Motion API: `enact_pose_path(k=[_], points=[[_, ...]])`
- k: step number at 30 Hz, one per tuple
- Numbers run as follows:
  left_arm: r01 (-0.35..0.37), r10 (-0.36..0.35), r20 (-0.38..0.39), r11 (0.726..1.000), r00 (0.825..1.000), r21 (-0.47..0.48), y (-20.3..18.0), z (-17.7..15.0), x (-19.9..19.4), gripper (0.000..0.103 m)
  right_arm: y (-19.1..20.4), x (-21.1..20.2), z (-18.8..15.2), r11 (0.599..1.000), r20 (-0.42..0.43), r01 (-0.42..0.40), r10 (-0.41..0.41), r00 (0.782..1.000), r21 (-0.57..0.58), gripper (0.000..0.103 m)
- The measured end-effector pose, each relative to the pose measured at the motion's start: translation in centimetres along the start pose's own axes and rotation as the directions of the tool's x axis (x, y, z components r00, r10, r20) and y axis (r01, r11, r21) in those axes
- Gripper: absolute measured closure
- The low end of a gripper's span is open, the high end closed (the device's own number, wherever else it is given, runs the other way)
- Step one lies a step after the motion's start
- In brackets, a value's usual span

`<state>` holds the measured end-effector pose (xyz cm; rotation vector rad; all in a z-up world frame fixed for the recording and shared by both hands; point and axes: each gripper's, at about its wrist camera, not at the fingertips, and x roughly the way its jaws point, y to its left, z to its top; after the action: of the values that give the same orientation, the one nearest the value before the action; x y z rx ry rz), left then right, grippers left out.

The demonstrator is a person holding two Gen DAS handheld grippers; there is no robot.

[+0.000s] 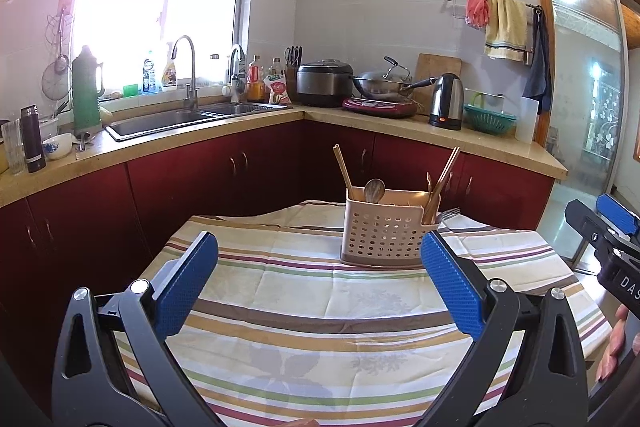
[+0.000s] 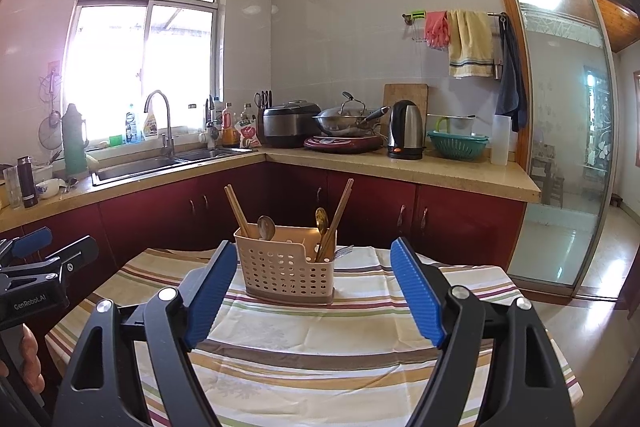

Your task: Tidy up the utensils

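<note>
Right wrist view: utensil caddy [image 2: 286, 273] between wide-spread right tongs [image 2: 314, 259].

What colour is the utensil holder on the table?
The utensil holder is beige with a darker base, best seen in the right wrist view.

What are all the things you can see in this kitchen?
caddy: one, beige, on the table
chopsticks: two bunches, wooden, in the caddy
spoons: two, in the caddy
fork: one, metal, behind the caddy
tablecloth: one, striped, over the table
kettle: one, steel, on the counter
wok: one, steel, on the hob
rice cooker: one, dark, beside the wok
colander: one, green, right of the kettle
flask: one, green, by the sink
left gripper: blue pads, open
right gripper: blue pads, open
</note>
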<state>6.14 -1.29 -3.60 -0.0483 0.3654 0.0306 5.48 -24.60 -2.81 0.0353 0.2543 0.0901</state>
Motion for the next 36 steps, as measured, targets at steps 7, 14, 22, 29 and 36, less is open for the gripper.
enact_pose_path(k=[7,14,22,29,36], points=[[0.010,-0.010,0.007,1.000,1.000,-0.003,0.07,0.00,-0.22,0.004,0.00,-0.04,-0.03,1.000,0.000,0.000,0.000,1.000,0.000,0.026],[0.018,-0.018,0.004,1.000,1.000,-0.015,0.11,-0.04,-0.36,0.004,-0.03,-0.14,-0.07,1.000,-0.002,-0.004,0.004,1.000,0.000,0.026],[0.010,-0.010,0.007,1.000,1.000,-0.011,-0.26,-0.05,-0.28,0.004,-0.07,-0.15,-0.04,1.000,-0.002,-0.003,0.003,1.000,-0.001,0.026],[0.010,-0.010,0.015,1.000,1.000,0.003,-0.51,-0.26,-0.46,0.004,-0.13,-0.15,-0.04,1.000,-0.003,-0.004,0.004,1.000,-0.001,0.026],[0.020,-0.021,0.015,1.000,1.000,0.007,-0.83,-0.41,-0.43,0.004,-0.18,-0.02,-0.12,1.000,-0.006,-0.002,0.002,1.000,-0.001,0.026]])
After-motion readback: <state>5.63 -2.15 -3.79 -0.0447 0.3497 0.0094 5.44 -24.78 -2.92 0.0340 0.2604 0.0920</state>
